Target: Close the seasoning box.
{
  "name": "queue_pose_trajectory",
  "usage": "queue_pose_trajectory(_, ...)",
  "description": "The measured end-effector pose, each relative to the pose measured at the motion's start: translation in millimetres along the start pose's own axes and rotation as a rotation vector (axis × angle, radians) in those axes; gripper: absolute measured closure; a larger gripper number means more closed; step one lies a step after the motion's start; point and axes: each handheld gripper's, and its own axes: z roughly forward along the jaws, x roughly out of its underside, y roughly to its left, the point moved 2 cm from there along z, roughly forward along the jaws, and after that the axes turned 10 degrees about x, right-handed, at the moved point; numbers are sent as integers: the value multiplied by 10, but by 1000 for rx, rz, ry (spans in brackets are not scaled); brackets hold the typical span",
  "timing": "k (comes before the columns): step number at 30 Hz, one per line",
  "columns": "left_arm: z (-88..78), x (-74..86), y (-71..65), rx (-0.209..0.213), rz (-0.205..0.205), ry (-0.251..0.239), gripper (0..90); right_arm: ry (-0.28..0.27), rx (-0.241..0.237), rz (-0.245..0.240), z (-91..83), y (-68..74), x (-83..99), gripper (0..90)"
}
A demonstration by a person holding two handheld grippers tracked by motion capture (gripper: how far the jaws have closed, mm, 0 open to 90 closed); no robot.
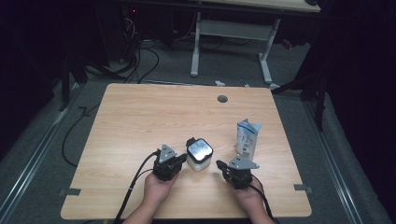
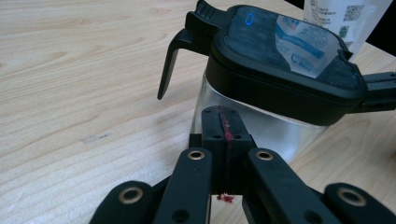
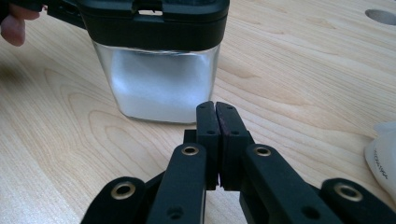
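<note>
A clear square container (image 1: 199,155) with a black lid and white contents stands on the wooden table (image 1: 140,121), near its front edge. My left gripper (image 1: 182,159) is just left of it, with its jaws shut and nothing between them. In the left gripper view the shut left gripper (image 2: 223,114) points at the container's (image 2: 275,70) clear wall, very close to it. My right gripper (image 1: 220,164) sits just right of the container, also shut and empty. In the right gripper view the right gripper (image 3: 216,109) ends a short way from the container (image 3: 159,84).
A white printed pouch (image 1: 246,136) stands upright to the right of the container; it shows too as the pouch (image 2: 345,16) and the pouch (image 3: 383,158). A round cable hole (image 1: 222,98) is near the table's far edge. Desk legs and cables lie on the floor beyond.
</note>
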Motion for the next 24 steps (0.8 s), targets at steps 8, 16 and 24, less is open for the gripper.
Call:
queue_pose_trajectory(8, 37, -37, 37, 2, -12, -7, 897, -2, 10, 7, -24, -38, 12, 890)
queue_pose_trajectory(16, 99, -70, 98, 4, -36, -21, 898, -7, 17, 11, 1, -52, -6, 890)
queue_pose_trajectory(24, 196, -133, 95, 9, -28, -19, 898, -7, 26, 9, -7, -53, -6, 890)
